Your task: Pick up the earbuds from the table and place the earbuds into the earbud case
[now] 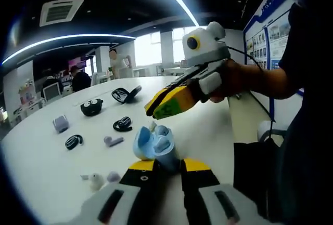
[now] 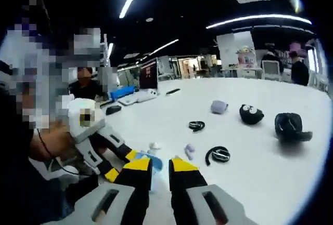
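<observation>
Left gripper view: left tongs [image 1: 167,167] clamp blue earbud case [image 1: 156,144]; right tongs [image 1: 156,109] narrow, empty; earbuds [image 1: 97,180] near.

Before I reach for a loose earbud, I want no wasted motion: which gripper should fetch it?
Probably the right gripper: it hovers free above the table. The left gripper is shut on the open blue earbud case, so it should stay as holder. A white earbud lies nearby.

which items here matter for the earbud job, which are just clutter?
Job:
- open blue earbud case, gripped by left tool
- loose white earbud and lilac earbud
- right tool

Clutter:
- black open case
- black googly-eyed case
- lilac closed case
- black ear-hook buds
</observation>
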Motion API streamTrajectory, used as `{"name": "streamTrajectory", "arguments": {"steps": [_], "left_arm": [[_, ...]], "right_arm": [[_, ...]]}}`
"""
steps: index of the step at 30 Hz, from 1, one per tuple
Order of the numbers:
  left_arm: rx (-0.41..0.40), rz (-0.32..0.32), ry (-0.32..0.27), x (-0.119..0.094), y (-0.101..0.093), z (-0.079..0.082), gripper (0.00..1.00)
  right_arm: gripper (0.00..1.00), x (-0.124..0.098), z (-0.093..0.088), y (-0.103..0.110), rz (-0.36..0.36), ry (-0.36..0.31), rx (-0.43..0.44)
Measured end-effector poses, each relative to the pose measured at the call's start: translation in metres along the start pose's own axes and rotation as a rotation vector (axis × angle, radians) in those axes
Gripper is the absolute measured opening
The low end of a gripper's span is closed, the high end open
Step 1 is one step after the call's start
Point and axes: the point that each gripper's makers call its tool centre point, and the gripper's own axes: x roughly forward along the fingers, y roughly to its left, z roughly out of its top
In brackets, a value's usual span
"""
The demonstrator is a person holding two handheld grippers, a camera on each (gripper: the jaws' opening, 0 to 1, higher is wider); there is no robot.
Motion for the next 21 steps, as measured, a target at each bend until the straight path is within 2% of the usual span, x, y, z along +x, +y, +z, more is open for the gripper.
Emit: {"name": "streamTrajectory", "arguments": {"steps": [1, 3, 6, 11, 15, 21], "left_arm": [[0.0, -0.001, 0.0, 0.0, 0.0, 0.0, 0.2], [0.004, -0.005, 0.004, 0.001, 0.0, 0.001, 0.2], [0.015, -0.015, 0.015, 0.002, 0.0, 0.001, 0.2], [0.023, -0.027, 0.027, 0.002, 0.0, 0.001, 0.2], [0.031, -0.036, 0.031, 0.002, -0.001, 0.001, 0.2], [0.04, -0.048, 0.043, 0.002, -0.001, 0.001, 0.2]], "right_arm": [[0.18, 0.002, 0.002, 0.002, 0.042, -0.006, 0.038], [0.28, 0.005, 0.001, 0.004, 0.088, 0.008, 0.036], [0.35, 0.008, -0.003, 0.003, 0.153, 0.079, -0.125], [0.36, 0.006, -0.021, 0.013, 0.285, 0.28, -0.311], [0.36, 0.012, -0.028, 0.007, 0.284, 0.371, -0.448], [0.35, 0.017, -0.038, 0.013, 0.339, 0.462, -0.55]]}}
